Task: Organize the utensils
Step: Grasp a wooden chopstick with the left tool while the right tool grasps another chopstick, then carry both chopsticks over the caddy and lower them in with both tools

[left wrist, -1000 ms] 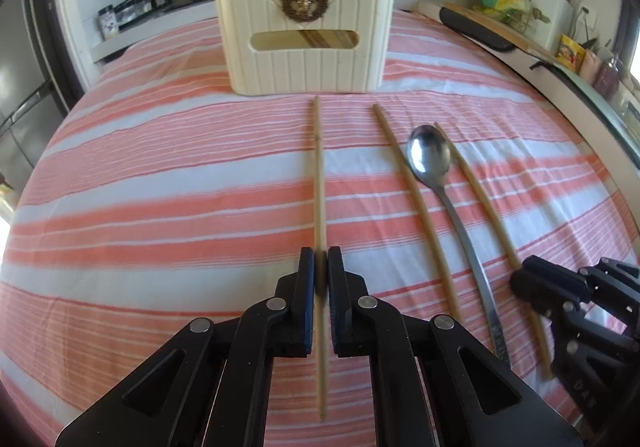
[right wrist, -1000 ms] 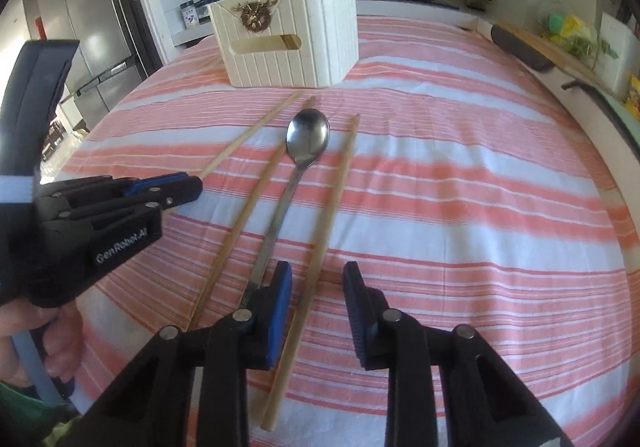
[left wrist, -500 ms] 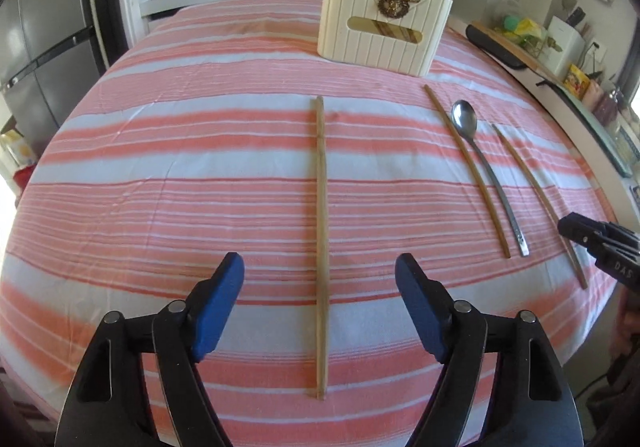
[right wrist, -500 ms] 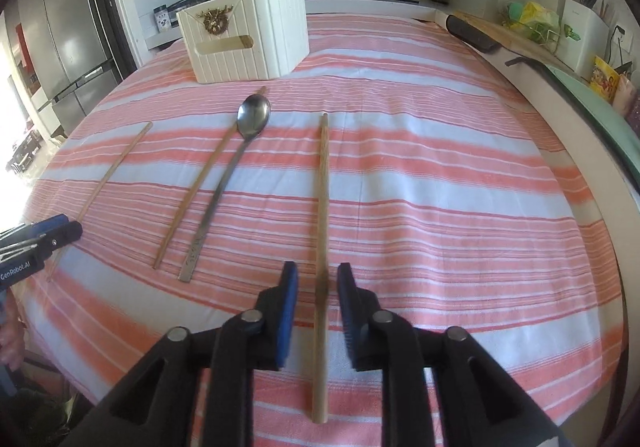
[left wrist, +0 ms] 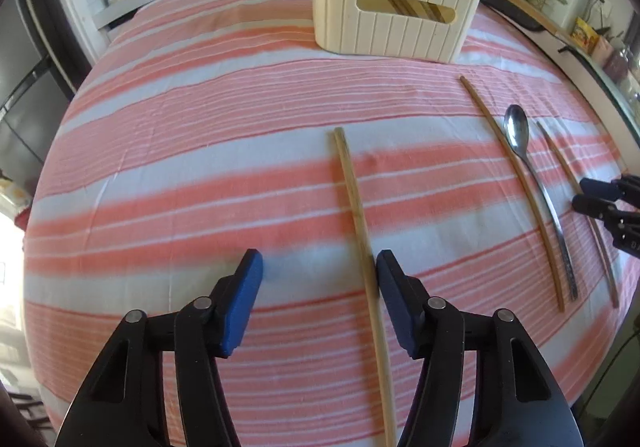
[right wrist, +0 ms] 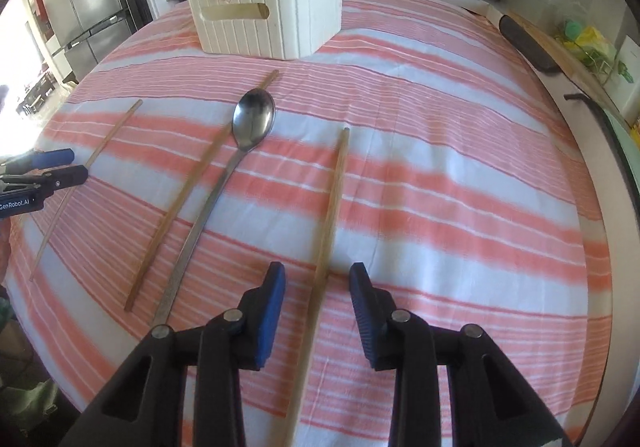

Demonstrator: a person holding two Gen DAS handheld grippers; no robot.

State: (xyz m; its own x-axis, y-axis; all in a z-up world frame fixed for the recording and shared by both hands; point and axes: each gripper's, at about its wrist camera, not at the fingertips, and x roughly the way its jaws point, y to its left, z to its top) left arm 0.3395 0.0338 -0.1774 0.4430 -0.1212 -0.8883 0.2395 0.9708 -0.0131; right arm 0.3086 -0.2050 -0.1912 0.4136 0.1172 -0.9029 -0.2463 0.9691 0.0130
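Left gripper [left wrist: 318,301]: jaws about half open and closing, a chopstick [left wrist: 354,207] between them, lying right against the right-hand pad with a clear gap to the other. Nothing clamped yet. Right gripper [right wrist: 318,311]: jaws parted a little, straddling a second chopstick [right wrist: 334,207] that runs down the middle, neither pad pressing on it.

Both sticks lie flat on the striped cloth of the surface [left wrist: 180,151], near ends toward its near edge, tips pointing at the cream holder [left wrist: 394,3] standing near the far edge. Between the two grippers lie a third chopstick [right wrist: 192,191] and a metal spoon [right wrist: 248,135], side by side.

Handling, by my reckoning: these sticks are light, stiff and thin, smooth enough to roll or twist between pads. Best taken a little up from the near end, square across the shaft. The spoon looks heavier and slicker; grip its handle, not the bowl.
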